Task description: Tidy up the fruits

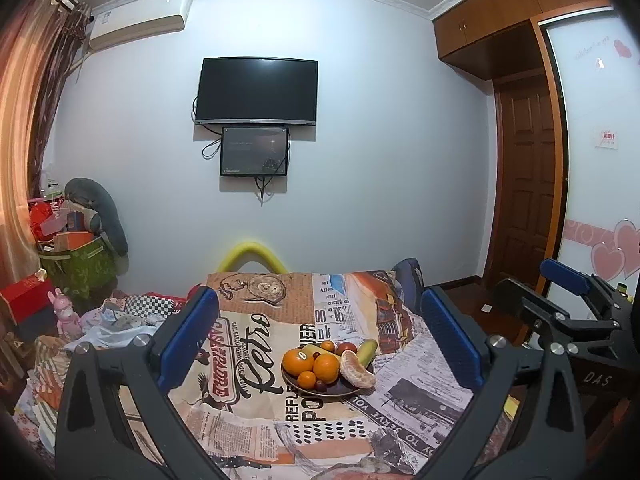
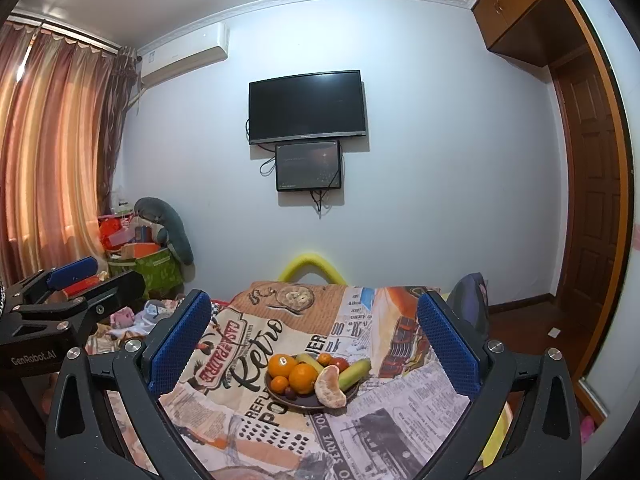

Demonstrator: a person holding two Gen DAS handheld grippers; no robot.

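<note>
A dark plate (image 1: 338, 391) (image 2: 301, 401) sits on a table covered with a newspaper-print cloth. It holds two large oranges (image 1: 298, 362) (image 2: 303, 378), a peeled citrus (image 1: 357, 371) (image 2: 330, 387), a green-yellow long fruit (image 1: 367, 352) (image 2: 354, 372), a red fruit (image 1: 346, 347) (image 2: 340, 363) and smaller pieces. My left gripper (image 1: 318, 293) is open, level, back from the plate, with nothing between its fingers. My right gripper (image 2: 314, 296) is likewise open and empty. Each sees the other: the right gripper (image 1: 536, 284) at the right edge, the left gripper (image 2: 100, 276) at the left edge.
The printed cloth (image 1: 248, 344) (image 2: 240, 352) covers the whole tabletop. A yellow foam tube (image 1: 252, 254) rises behind the far edge, a dark bag (image 2: 468, 296) stands at its far right. Boxes and a green bin (image 1: 76, 264) crowd the left corner; a wooden door (image 1: 524, 184) is on the right.
</note>
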